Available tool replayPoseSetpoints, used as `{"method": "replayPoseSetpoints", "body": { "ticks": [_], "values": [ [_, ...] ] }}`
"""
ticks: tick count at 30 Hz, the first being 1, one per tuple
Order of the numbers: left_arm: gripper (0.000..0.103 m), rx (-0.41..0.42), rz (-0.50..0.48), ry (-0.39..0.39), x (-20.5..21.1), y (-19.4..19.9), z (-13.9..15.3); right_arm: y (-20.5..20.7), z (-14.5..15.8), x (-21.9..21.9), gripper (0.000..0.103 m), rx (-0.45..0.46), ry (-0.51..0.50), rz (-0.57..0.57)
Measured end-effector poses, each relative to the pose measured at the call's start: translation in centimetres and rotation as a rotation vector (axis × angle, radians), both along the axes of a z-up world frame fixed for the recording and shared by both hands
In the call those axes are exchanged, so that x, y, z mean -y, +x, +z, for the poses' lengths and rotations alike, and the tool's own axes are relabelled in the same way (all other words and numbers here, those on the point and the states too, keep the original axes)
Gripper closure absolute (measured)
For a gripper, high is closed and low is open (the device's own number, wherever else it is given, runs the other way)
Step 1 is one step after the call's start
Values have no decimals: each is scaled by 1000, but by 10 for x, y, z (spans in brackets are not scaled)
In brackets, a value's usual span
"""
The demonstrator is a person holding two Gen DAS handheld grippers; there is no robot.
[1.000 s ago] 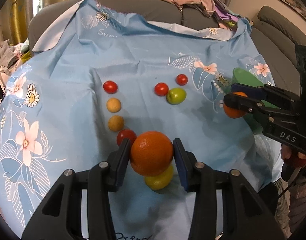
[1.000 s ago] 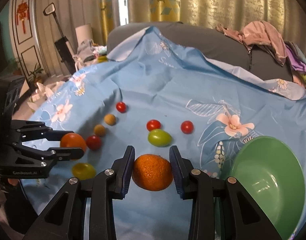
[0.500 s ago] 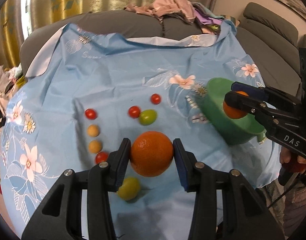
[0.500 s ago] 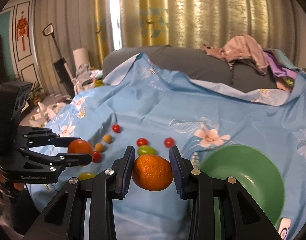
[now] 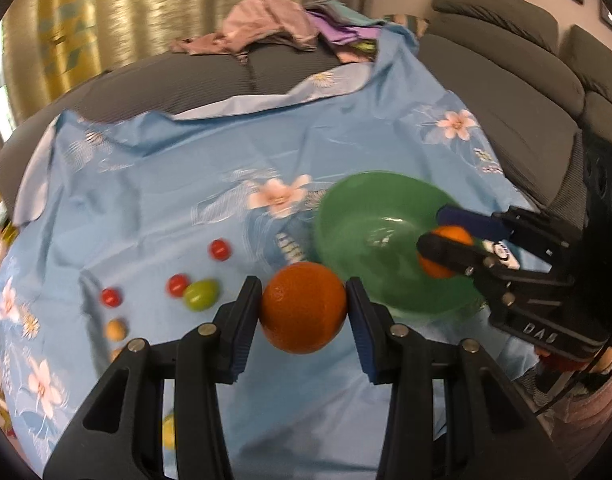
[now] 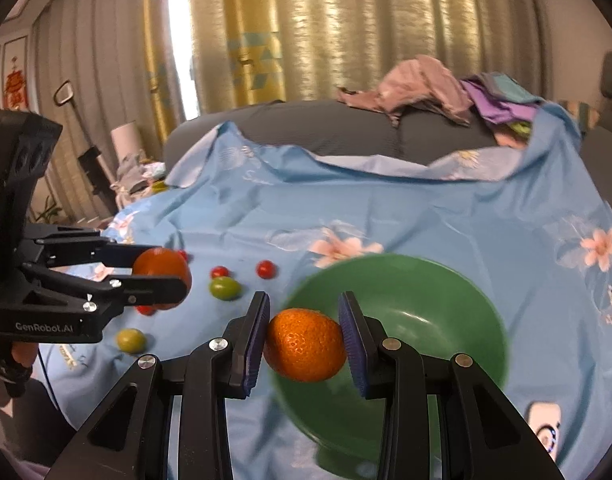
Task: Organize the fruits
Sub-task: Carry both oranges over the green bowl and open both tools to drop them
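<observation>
Orange mandarins (image 5: pixel 302 312) (image 6: pixel 304 345), round, no clear long axis, one clenched in each hand-held gripper (image 5: pixel 303 314) (image 6: pixel 303 340).

Two oranges (image 5: pixel 302 312) (image 6: pixel 304 344), one clamped in each gripper. One green bowl (image 5: pixel 370 216), just ahead. Three red cherry tomatoes (image 5: pixel 219 249), one green fruit (image 5: pixel 201 294), one tan fruit (image 5: pixel 116 330) counted left of left tool; one yellow-green fruit (image 6: pixel 131 340).

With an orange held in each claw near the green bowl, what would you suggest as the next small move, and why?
Probably lower the right claw and release its orange into the green bowl: it already hangs over the empty bowl's near rim, while the left claw and its orange sit short of it.
</observation>
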State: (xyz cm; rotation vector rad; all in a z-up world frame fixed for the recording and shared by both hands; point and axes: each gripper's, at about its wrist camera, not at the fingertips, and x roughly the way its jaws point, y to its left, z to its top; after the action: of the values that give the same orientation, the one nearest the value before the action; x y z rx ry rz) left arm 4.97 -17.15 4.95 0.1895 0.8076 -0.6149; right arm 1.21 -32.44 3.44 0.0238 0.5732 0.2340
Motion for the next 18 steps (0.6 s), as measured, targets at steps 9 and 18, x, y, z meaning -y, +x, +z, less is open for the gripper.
{"method": "replayPoseSetpoints", "body": {
  "ticks": [9,18],
  "values": [
    [60,-7,-95,33,65,12,-11,-2,-13,37,65,-34,-1,-90],
    [59,-13,-112,102,94,26,-34,6,-27,51,65,-72,-5,-119]
  ]
}}
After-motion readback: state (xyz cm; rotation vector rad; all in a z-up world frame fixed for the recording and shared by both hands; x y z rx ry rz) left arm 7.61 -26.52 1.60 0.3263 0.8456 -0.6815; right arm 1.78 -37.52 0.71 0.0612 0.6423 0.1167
